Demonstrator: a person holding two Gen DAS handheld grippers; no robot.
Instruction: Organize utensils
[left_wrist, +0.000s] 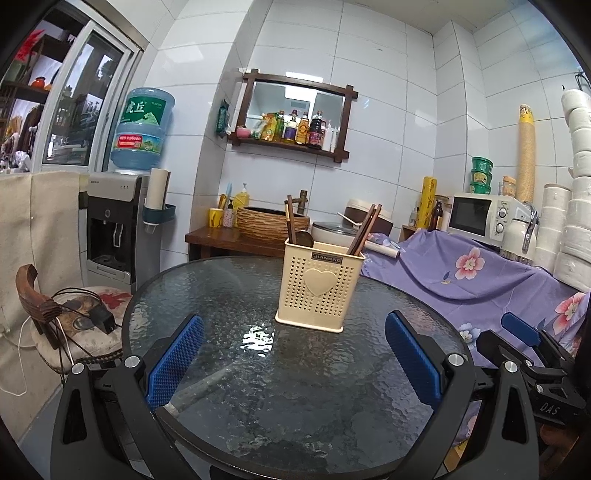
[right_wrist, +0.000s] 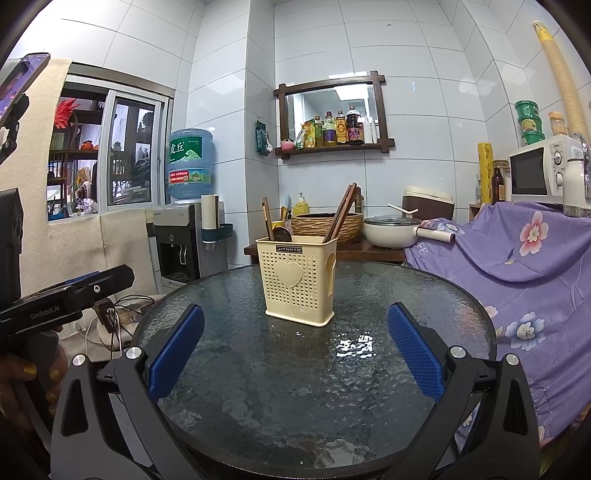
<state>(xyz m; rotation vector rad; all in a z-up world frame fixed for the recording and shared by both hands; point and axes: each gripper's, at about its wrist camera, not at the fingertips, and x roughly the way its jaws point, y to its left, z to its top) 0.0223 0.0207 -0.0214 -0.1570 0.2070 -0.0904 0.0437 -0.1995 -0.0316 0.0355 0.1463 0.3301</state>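
Note:
A cream perforated utensil holder (left_wrist: 318, 288) with a heart on its front stands upright on the round glass table (left_wrist: 258, 387). It also shows in the right wrist view (right_wrist: 298, 278). Brown chopsticks (left_wrist: 365, 229) lean in its right compartment, and a wooden spoon and sticks (left_wrist: 295, 230) stand in its left one. My left gripper (left_wrist: 293, 360) is open and empty, low over the table in front of the holder. My right gripper (right_wrist: 295, 354) is open and empty, also in front of the holder. The right gripper shows at the left wrist view's right edge (left_wrist: 524, 332).
A purple flowered cloth (right_wrist: 517, 258) covers a counter to the right, with a microwave (right_wrist: 539, 170) on it. Behind the table is a wooden bench (right_wrist: 369, 254) with a woven basket and a pot. A water dispenser (left_wrist: 114, 225) and a cushioned chair (left_wrist: 74, 325) stand at left.

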